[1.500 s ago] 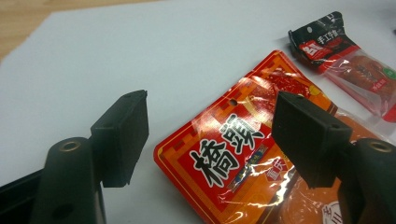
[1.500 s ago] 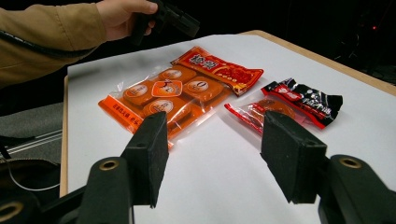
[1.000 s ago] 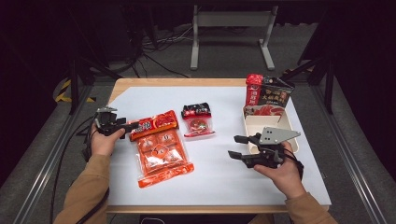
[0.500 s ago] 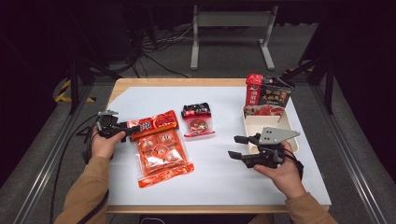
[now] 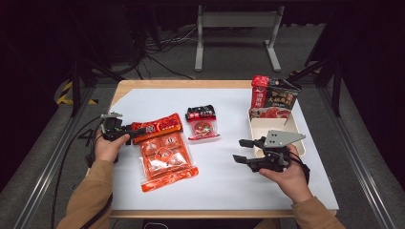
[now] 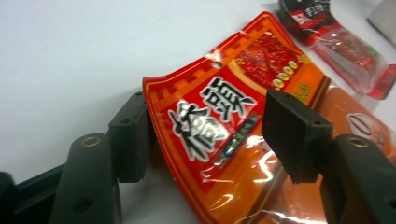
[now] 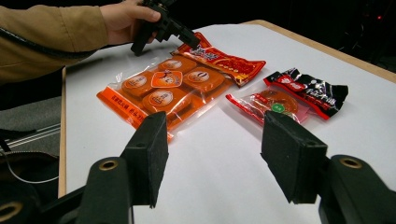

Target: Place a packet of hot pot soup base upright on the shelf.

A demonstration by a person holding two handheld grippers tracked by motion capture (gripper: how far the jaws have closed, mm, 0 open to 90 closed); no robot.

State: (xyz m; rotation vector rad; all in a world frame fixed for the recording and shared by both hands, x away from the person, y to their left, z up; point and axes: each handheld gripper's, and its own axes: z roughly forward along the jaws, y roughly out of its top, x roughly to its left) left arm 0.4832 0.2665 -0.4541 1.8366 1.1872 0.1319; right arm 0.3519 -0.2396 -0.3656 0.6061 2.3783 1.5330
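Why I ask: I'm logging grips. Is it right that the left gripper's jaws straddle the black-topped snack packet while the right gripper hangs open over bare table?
Not quite. In the left gripper view the left gripper straddles the red-orange packet, jaws just closing, not the black-topped packet. The right gripper does hang open.
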